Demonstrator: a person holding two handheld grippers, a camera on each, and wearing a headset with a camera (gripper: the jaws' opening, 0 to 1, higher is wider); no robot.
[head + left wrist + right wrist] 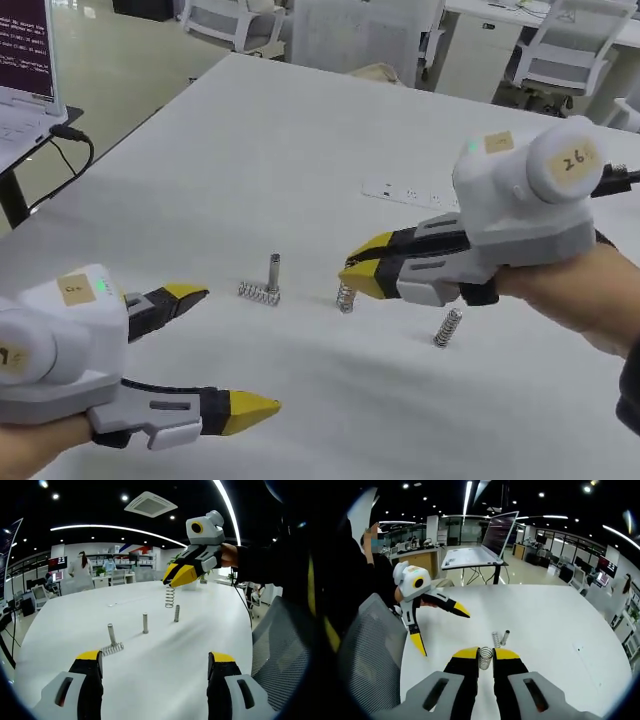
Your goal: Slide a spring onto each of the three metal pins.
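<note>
Pinching a spring [485, 658] over the worktop [300, 150] with the right hand-held gripper [348, 272]. Holding the left hand-held gripper [240, 350] spread near a metal pin [274, 272] and another spring [258, 292].

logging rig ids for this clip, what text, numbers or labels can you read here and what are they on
"26": handwritten on the round sticker on the right gripper, which is shut on a spring.
The square sticker on the same gripper: too blurred to read.
The pale sticker on the left gripper: mark too blurred to read.
The laptop screen: lines of text, too small to read.
</note>
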